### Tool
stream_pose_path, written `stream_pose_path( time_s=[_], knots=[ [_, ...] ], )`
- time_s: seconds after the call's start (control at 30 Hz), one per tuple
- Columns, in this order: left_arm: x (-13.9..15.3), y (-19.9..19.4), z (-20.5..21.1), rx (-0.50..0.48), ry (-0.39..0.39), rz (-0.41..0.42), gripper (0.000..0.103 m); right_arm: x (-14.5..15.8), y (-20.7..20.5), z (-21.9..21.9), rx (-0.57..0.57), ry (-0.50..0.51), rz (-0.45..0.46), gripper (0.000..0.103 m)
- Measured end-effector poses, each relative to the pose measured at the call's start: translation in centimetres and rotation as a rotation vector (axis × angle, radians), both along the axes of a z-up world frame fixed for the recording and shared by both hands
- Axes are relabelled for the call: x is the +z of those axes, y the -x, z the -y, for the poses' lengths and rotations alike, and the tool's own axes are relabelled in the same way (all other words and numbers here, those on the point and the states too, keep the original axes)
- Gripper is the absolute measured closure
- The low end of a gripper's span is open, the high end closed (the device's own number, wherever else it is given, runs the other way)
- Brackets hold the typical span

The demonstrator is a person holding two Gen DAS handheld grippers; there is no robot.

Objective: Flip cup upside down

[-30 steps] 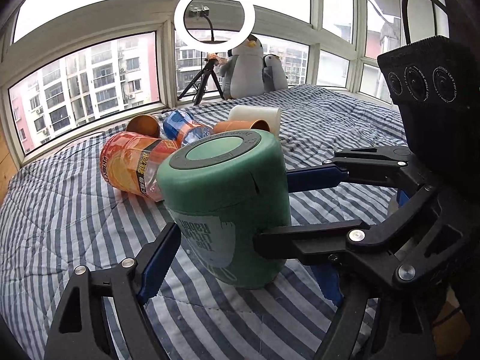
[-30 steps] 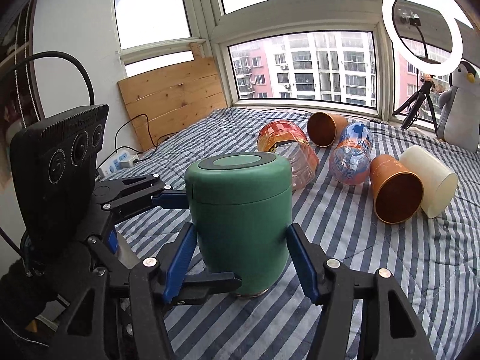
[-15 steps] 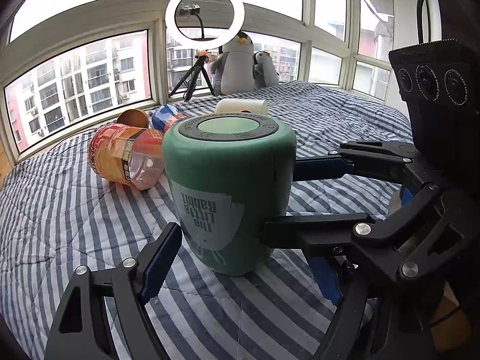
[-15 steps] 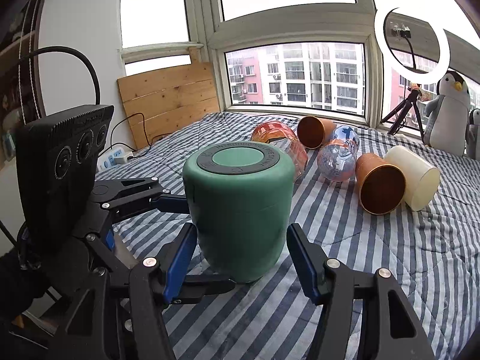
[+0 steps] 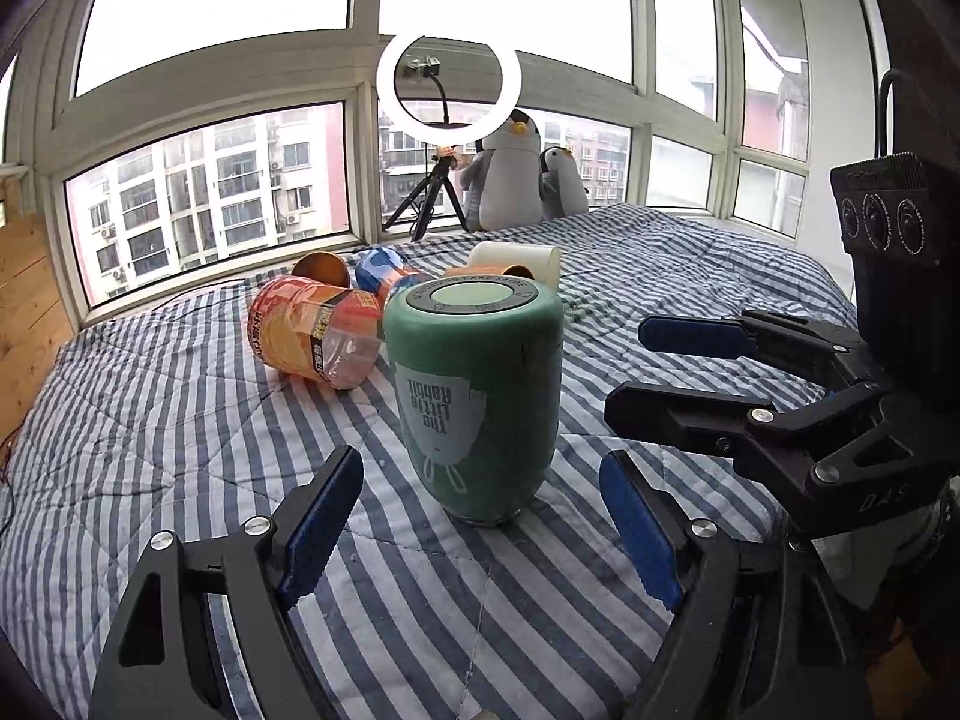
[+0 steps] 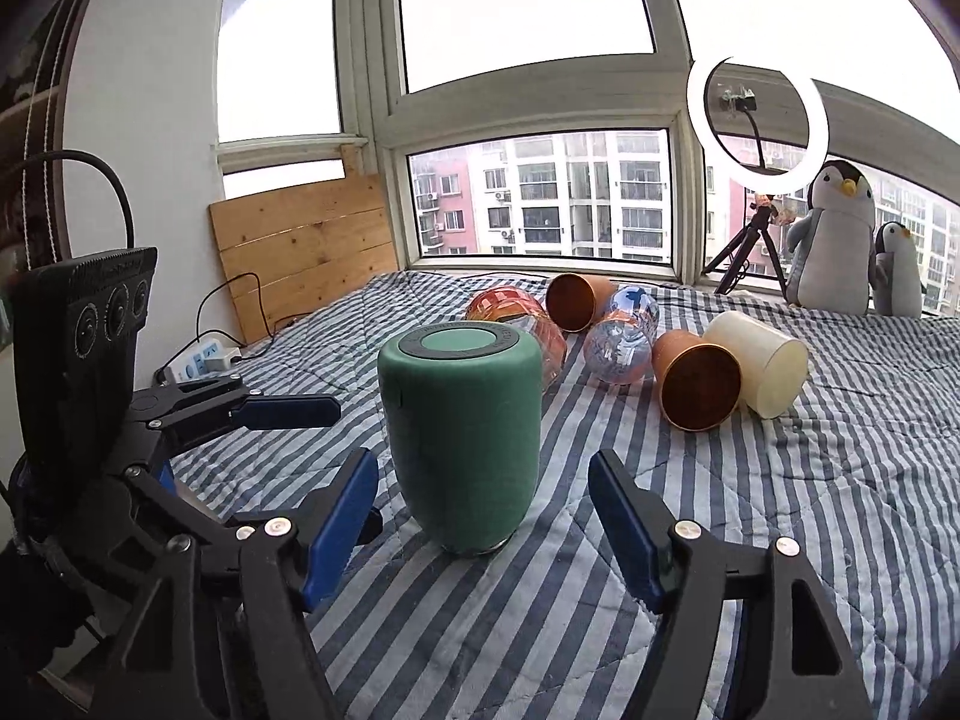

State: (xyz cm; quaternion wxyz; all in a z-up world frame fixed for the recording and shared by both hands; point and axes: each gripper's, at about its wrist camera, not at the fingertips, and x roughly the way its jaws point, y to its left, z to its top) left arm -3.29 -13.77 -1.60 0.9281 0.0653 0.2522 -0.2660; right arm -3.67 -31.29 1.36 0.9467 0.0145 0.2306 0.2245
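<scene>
A green cup (image 5: pixel 474 402) stands upside down on the striped bed cover (image 5: pixel 150 420), its grey base up and its label inverted. It also shows in the right wrist view (image 6: pixel 461 438). My left gripper (image 5: pixel 480 522) is open, its blue pads just short of the cup on either side. My right gripper (image 6: pixel 483 516) is open too, and the cup stands free between and beyond its fingers. The right gripper appears in the left wrist view (image 5: pixel 678 369), and the left gripper in the right wrist view (image 6: pixel 288 414).
Behind the cup lie an orange plastic bottle (image 5: pixel 312 339), a blue bottle (image 6: pixel 621 339), two copper cups (image 6: pixel 696 381), and a cream cup (image 6: pixel 759 363). A ring light on a tripod (image 5: pixel 447 90) and two penguin toys (image 5: pixel 510 180) stand by the window. A power strip (image 6: pixel 204 360) lies left.
The cup went from tilted in my grippers to standing inverted on the bed. Both grippers opened and drew back from it.
</scene>
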Motion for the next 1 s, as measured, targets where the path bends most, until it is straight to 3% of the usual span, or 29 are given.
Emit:
stream_pose_path(
  time_s=[0.23, 0.4, 0.6, 1.0],
  knots=[
    [1.3, 5.1, -2.8, 0.165, 0.054, 0.141, 0.01, 0.6, 4.3, 0.8, -0.193, 0.017, 0.113, 0.024],
    [0.6, 8.3, -3.9, 0.257, 0.049, 0.192, 0.007, 0.7, 7.3, 1.3, -0.301, 0.014, 0.17, 0.022],
    [-0.1, 11.4, -5.0, 0.342, 0.08, 0.236, 0.0, 0.4, 10.3, 1.3, -0.365, 0.037, 0.216, 0.019],
    [-1.1, 15.0, -6.4, 0.468, 0.091, 0.263, 0.0, -0.6, 14.1, 2.5, -0.491, 0.021, 0.256, 0.016]
  ],
)
